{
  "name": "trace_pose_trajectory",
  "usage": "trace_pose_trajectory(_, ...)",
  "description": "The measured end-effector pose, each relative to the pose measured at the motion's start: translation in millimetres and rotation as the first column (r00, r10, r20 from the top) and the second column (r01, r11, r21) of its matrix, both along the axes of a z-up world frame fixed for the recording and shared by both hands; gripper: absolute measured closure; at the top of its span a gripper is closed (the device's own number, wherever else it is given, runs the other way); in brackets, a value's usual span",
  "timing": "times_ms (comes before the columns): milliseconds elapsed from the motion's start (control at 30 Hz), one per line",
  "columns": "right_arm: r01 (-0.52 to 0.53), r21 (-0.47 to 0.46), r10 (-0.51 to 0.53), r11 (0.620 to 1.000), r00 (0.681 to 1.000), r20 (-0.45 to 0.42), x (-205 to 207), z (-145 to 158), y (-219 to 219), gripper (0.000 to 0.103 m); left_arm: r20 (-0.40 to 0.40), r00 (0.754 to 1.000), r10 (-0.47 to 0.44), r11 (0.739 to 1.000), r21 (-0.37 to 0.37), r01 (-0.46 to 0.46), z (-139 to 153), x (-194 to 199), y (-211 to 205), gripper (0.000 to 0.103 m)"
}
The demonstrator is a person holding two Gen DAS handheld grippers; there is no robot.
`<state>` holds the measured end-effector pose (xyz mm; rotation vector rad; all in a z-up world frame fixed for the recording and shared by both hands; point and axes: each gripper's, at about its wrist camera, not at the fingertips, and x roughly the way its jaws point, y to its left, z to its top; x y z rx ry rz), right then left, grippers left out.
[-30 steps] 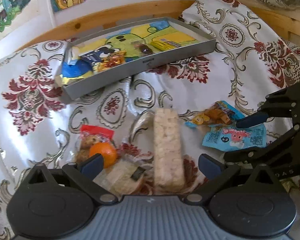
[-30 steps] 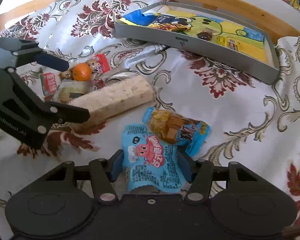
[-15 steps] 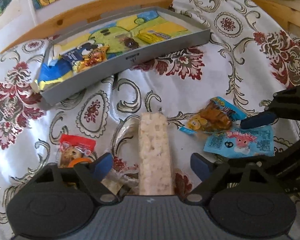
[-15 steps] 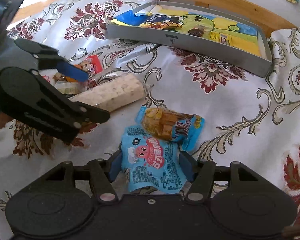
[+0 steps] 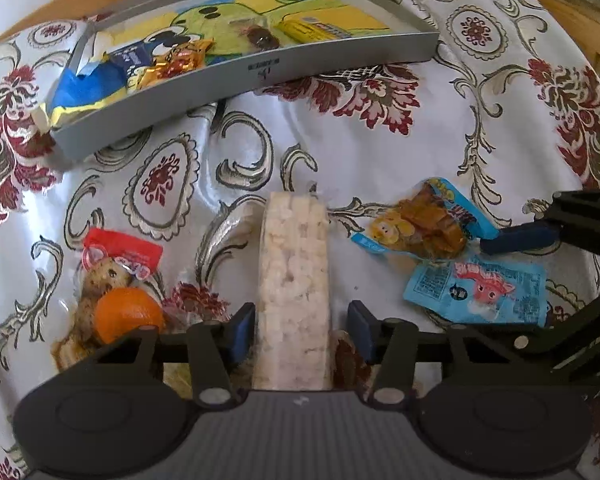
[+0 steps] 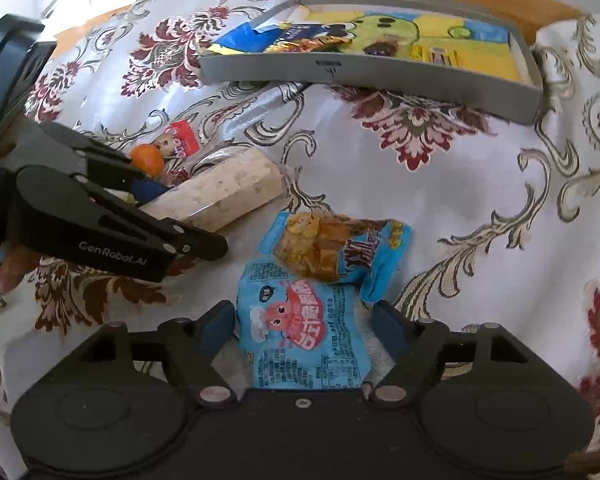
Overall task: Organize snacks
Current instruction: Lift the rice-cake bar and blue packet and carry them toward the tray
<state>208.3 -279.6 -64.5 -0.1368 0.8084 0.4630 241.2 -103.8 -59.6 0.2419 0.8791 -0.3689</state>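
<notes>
Snacks are being bracketed by both grippers in front of the grey tray (image 5: 236, 80).

The long, knobbly puffed-rice bar (image 5: 294, 292), clear-wrapped, is being straddled by the left gripper (image 5: 302, 330), whose fingers have narrowed since a second ago yet are not touching it. The glossy blue pouch (image 6: 300, 332) is lying between the right gripper's (image 6: 302, 330) open fingers, nearer than the tray.

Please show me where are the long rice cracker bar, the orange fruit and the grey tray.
rice cracker bar (image 5: 293, 280), left wrist view, middle of its wrapped top face.
orange fruit (image 5: 126, 312), left wrist view, centre of its peel.
grey tray (image 6: 364, 70), right wrist view, its near outer wall.
</notes>
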Motion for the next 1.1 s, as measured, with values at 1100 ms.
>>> trace_pose_trajectory(1100,-0.039,0.018,0.038,0.999,0.999,0.033,-28,6,23,0.047,-0.015,0.999,0.051,0.998,-0.021,-0.052,17,-37,10,0.068)
